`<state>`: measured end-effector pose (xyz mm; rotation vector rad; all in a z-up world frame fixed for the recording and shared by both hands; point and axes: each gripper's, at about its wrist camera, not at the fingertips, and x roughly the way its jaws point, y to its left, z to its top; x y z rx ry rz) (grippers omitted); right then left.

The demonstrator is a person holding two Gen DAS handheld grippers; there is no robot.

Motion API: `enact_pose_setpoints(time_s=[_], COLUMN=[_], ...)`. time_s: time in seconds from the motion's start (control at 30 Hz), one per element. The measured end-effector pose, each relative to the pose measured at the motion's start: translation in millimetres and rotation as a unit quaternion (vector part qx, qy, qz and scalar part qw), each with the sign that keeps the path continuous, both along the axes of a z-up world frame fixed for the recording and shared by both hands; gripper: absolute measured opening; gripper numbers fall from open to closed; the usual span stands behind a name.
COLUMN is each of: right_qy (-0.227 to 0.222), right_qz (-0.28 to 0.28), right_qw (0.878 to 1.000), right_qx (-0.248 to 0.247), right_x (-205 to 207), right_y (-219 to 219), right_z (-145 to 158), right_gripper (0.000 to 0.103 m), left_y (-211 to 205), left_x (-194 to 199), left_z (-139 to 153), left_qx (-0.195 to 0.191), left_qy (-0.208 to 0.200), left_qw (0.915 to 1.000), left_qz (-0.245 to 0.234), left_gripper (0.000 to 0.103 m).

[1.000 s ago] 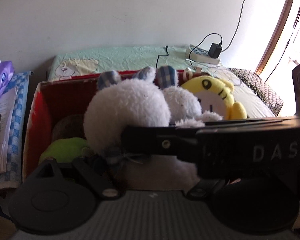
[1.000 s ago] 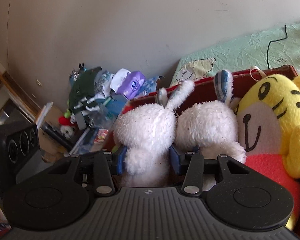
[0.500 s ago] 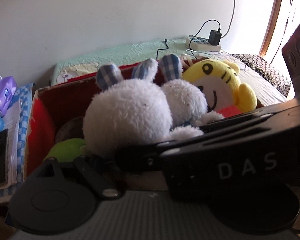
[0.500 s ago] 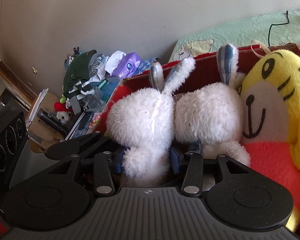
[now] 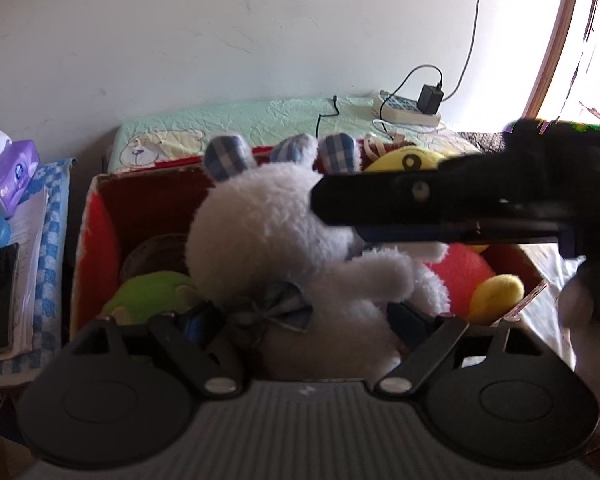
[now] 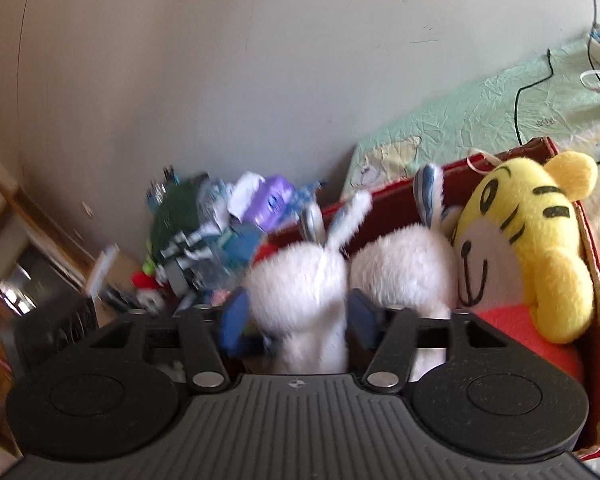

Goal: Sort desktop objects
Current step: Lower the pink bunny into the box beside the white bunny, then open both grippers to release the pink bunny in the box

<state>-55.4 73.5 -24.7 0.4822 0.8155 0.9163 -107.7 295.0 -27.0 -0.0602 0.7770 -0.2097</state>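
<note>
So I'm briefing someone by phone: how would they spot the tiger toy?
Find the red box in front of the green mat. Three plush toys stand in a row inside; the tiger is at the right end beside two white rabbits. It alone is yellow, with black stripes and a red body.

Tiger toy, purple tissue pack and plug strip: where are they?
Tiger toy [image 6: 512, 240], right wrist view, on its face.
Purple tissue pack [image 5: 14, 176], left wrist view, on its front.
Plug strip [image 5: 404, 110], left wrist view, on its top.
</note>
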Motion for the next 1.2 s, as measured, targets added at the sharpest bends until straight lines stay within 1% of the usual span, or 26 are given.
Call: enact_pose_setpoints(time_s=[0.1,0.23,0.27,0.33,0.37,0.43,0.57,0.6,0.73,0.97,1.0,1.13,1.2], right_qy=[-0.002,-0.028,-0.027,-0.015,-0.011,-0.01,-0.018,-0.015,0.005,-0.024,-0.026,-0.021,-0.017], right_qz=[0.0,-0.003,-0.005,-0.002,-0.003,-0.002,-0.006,-0.008,-0.024,-0.059,-0.066,-0.092,-0.103], right_qw=[1.0,0.998,0.997,0.997,0.998,0.998,0.997,0.998,0.999,0.996,0.995,0.993,0.992], right_qx=[-0.01,-0.06,-0.07,-0.069,-0.068,-0.067,-0.068,-0.062,-0.034,-0.066,-0.066,-0.069,-0.071], right_x=[0.7,2.3,6.1,14.6,17.6,19.1,13.1,12.2,7.8,-12.5,-14.0,-16.1,-17.4], right_y=[11.1,30.6,32.9,34.0,33.1,33.5,30.7,27.7,11.0,-2.3,-5.3,-14.4,-20.1], right_z=[-2.7,-7.3,-9.6,-15.3,-18.1,-20.0,-16.2,-16.1,-15.5,-5.3,-5.2,-4.5,-4.5], right_gripper=[0.028,0.027,0.025,0.023,0.021,0.021,0.022,0.022,0.025,0.031,0.035,0.038,0.043], left_y=[2.2,4.8,4.8,5.4,6.9,8.2,4.1,3.8,8.0,8.8,8.9,5.9,3.3], left_x=[-2.8,-1.5,-1.1,0.9,1.4,3.3,3.7,3.0,-1.0,-4.6,-4.8,0.4,1.8], left_z=[2.3,-0.9,-1.4,-3.3,-3.8,-3.4,-4.3,-4.1,-1.1,5.1,5.8,5.8,6.0], left_qx=[-0.001,-0.002,0.0,0.008,0.006,-0.001,0.011,0.011,-0.004,-0.021,-0.023,-0.024,-0.02], left_qy=[-0.004,0.004,0.004,0.005,0.005,0.007,0.007,0.007,0.01,0.018,0.018,0.027,0.03], left_qw=[1.0,1.0,1.0,0.9999,1.0,1.0,0.9999,0.9999,0.9999,0.9991,0.9989,0.9978,0.9973], left_qz=[0.003,0.004,0.004,0.005,0.004,-0.001,-0.002,-0.003,0.003,0.031,0.037,0.056,0.063], left_gripper=[0.089,0.088,0.087,0.086,0.088,0.093,0.095,0.097,0.098,0.1,0.1,0.101,0.101])
